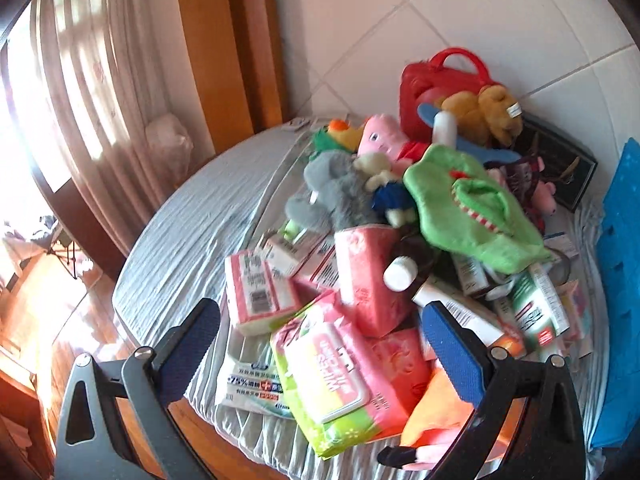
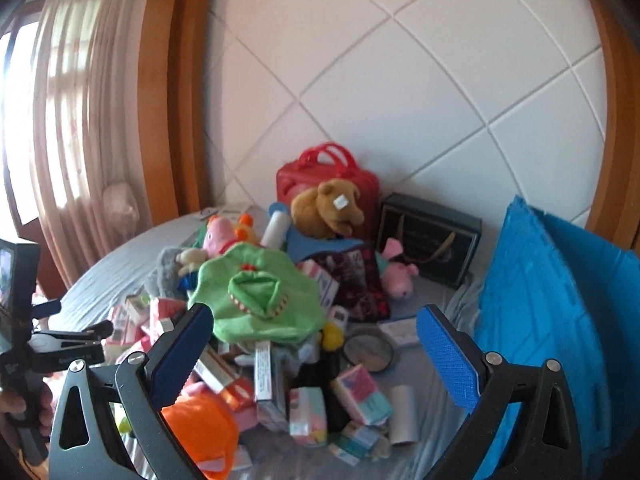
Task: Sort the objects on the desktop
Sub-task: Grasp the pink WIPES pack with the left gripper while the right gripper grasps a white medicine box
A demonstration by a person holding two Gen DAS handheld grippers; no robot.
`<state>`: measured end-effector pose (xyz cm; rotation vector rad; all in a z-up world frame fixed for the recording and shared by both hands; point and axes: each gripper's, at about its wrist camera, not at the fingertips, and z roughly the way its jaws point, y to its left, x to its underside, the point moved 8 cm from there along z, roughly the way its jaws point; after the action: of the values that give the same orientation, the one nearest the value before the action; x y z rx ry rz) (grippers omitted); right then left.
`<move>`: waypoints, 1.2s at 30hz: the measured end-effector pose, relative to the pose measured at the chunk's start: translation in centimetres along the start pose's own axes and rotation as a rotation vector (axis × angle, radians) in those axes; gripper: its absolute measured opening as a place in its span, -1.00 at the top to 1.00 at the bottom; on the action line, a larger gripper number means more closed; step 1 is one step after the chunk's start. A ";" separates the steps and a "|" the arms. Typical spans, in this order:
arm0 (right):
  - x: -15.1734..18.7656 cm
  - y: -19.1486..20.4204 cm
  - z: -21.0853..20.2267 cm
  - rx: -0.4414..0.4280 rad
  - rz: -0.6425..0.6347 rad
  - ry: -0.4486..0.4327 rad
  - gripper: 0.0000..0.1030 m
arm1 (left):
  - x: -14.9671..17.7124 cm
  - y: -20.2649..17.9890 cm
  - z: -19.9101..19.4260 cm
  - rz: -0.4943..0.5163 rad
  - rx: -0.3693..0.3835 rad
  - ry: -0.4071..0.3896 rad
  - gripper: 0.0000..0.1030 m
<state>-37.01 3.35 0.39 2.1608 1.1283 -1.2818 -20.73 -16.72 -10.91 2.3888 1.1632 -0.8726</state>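
Observation:
A heap of things lies on a table with a grey cloth (image 1: 192,232). A green plush crocodile (image 1: 472,208) (image 2: 256,292) tops the heap, with a brown bear (image 1: 486,114) (image 2: 326,208), a pink pig (image 1: 380,136) and a grey plush (image 1: 332,192) behind. Pink tissue packs (image 1: 256,292) and a wipes pack (image 1: 336,376) lie in front. My left gripper (image 1: 320,320) is open and empty, above the wipes and tissue packs. My right gripper (image 2: 312,332) is open and empty, above boxes (image 2: 266,376) and a round tin (image 2: 370,348).
A red case (image 1: 436,80) (image 2: 320,176) and a black box (image 2: 430,236) stand against the white wall. A blue folded bin (image 2: 540,320) (image 1: 618,280) stands at the right. A curtain (image 1: 88,100) hangs at the left. The left gripper's body (image 2: 60,344) shows in the right wrist view.

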 end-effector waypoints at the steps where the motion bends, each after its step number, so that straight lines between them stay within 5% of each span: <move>1: 1.2 0.2 1.6 0.002 0.010 0.044 -1.00 | 0.7 0.6 1.0 -0.018 0.005 0.036 -0.99; 7: 6.8 0.2 6.7 0.012 0.041 0.210 -1.00 | 4.8 3.2 7.0 -0.200 0.101 0.269 -0.99; 17: 11.1 -0.3 9.1 -0.001 0.069 0.341 -1.00 | 7.7 1.6 12.1 -0.239 0.157 0.420 -0.99; 28: 13.7 2.6 11.8 -0.060 0.034 0.411 -1.00 | 8.3 1.6 13.4 -0.280 0.203 0.398 -0.98; 31: 13.6 3.3 12.5 -0.077 0.034 0.410 -1.00 | 8.1 1.5 12.4 -0.251 0.209 0.370 -0.60; 36: 12.8 3.8 13.4 -0.101 0.057 0.406 -0.96 | 8.0 1.7 10.8 -0.233 0.231 0.347 -0.38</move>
<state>-38.04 -2.14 -17.73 2.4203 1.2383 -0.7602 -19.67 -18.88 -24.29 2.7090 1.5739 -0.7104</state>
